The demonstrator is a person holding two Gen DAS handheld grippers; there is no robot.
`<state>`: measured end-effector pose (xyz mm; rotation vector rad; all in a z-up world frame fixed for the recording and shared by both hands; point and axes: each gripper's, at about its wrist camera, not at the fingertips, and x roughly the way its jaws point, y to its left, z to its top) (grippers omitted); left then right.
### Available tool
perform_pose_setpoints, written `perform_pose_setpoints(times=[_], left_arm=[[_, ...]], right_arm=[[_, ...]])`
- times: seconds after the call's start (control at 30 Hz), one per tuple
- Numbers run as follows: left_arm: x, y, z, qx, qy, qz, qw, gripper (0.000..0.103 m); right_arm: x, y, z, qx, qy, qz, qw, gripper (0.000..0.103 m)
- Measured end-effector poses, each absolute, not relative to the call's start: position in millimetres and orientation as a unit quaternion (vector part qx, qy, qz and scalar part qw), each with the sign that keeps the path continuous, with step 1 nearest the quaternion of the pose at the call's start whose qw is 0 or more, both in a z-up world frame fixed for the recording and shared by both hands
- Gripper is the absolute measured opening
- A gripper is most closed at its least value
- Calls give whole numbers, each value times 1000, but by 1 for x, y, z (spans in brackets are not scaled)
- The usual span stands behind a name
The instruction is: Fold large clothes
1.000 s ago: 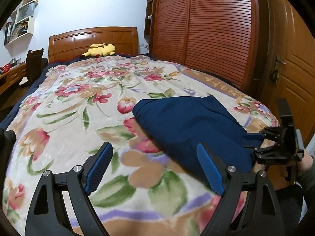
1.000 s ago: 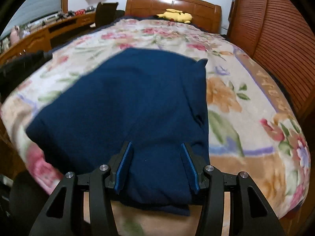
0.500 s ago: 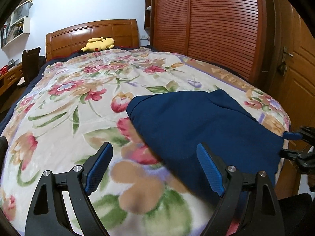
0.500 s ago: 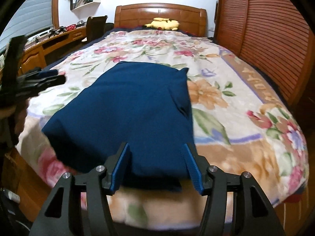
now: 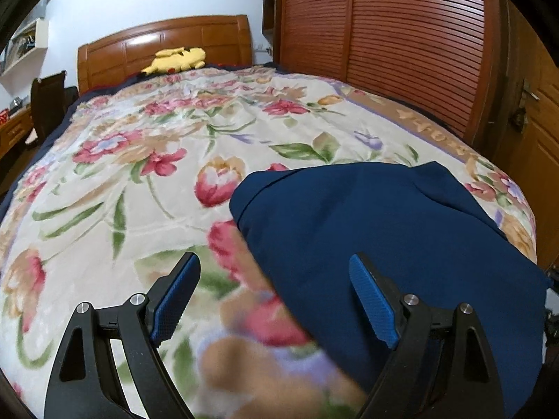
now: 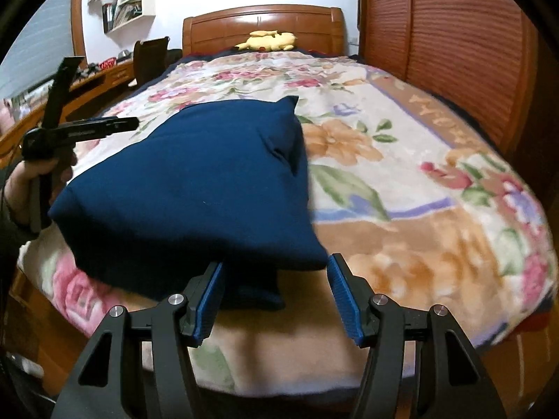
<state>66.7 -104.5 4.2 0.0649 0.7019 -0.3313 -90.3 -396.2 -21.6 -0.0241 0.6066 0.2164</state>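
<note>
A dark blue folded garment (image 5: 384,227) (image 6: 195,181) lies flat on the flowered blanket (image 5: 139,174) at the foot of the bed. My left gripper (image 5: 274,262) hovers open over the garment's left edge; one finger is above the blanket, the other above the cloth, and nothing is gripped. In the right wrist view the left gripper (image 6: 122,124) shows side-on in a hand, left of the garment. My right gripper (image 6: 276,265) stands open at the near edge. A hanging corner of the cloth lies between its pads (image 6: 209,300) without being pressed.
A wooden headboard (image 6: 262,24) with a yellow plush toy (image 6: 269,40) closes the far end of the bed. Slatted wardrobe doors (image 5: 401,52) run along the right side. A desk and a dark chair (image 6: 150,56) stand on the left, with wall shelves (image 6: 125,0) above.
The left gripper has slid right and lower, toward the garment, which now fills more of its view. The right gripper has backed off toward the bed's foot, its jaws slightly wider and the cloth no longer deep between them.
</note>
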Motion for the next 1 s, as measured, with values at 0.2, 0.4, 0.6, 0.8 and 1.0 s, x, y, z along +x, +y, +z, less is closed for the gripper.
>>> perform_pose_setpoints(times=[0.2,0.4,0.6,0.8,1.0], left_arm=[[104,-105,-14,17,377,-150,914,88],[137,-107,-26,3,397,-147,906,88],[166,-107,-38,-24,429,-149,891,88],[173,-110,-42,-48,446,-181,875,59],[159,-122,-23,11,424,-170,890,19]], right_arm=[[-73,-395,-30,29,294,122,947,63],[-68,-405,-37,52,294,121,947,66],[-72,-394,-40,45,302,143,941,66],[-67,-391,-40,39,297,145,943,65],[-66,-390,-39,47,292,175,939,30]])
